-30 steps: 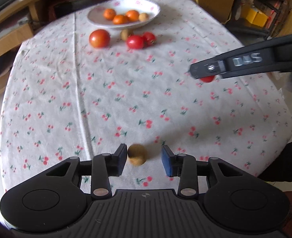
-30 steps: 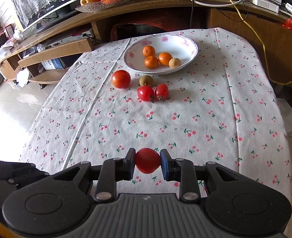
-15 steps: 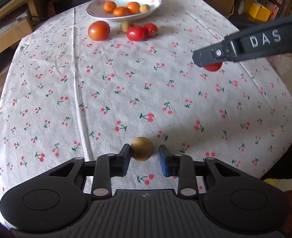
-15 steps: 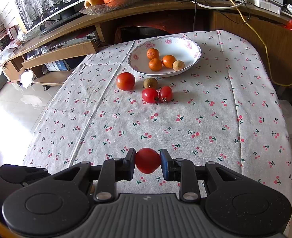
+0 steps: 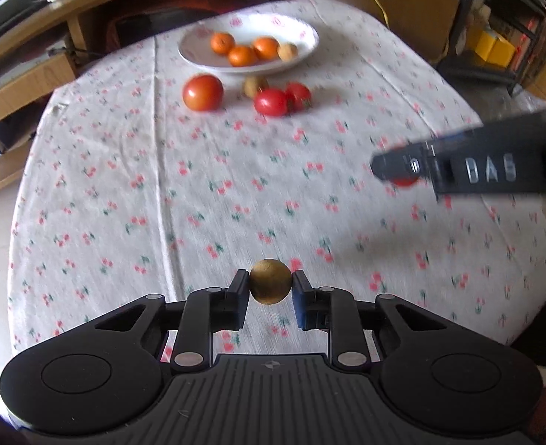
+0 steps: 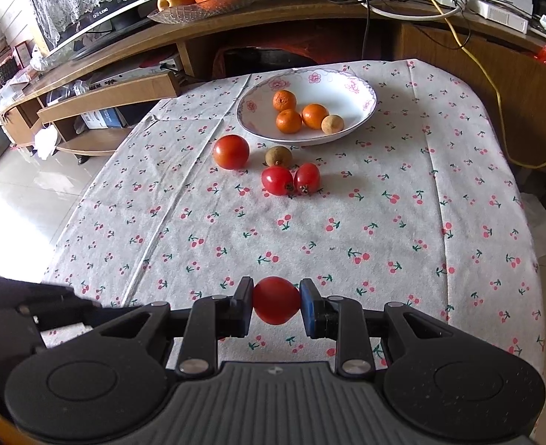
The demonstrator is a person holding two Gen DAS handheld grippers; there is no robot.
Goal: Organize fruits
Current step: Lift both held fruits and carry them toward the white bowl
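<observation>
Fruit lay gathered toward the far edge of the tabletop (image 6: 402, 222), which was covered in a cherry-print cloth. At that far edge stood a white plate (image 6: 361, 91) holding three small oranges (image 6: 289, 121) and one tan round fruit (image 6: 332, 124). Just in front of the plate, on the cloth, sat a large tomato (image 6: 231, 151), a brown round fruit (image 6: 278, 156), and two small tomatoes (image 6: 277, 180) touching each other. Near the front edge, the right gripper (image 6: 276, 306) pinched a small red tomato (image 6: 275, 299) between its fingers, clear of the cloth. The left gripper (image 5: 271, 291) was pressed on a small brown round fruit (image 5: 270, 286), also near the front edge. In the left wrist view the right gripper (image 5: 469, 168) appeared blurred at the right side.
</observation>
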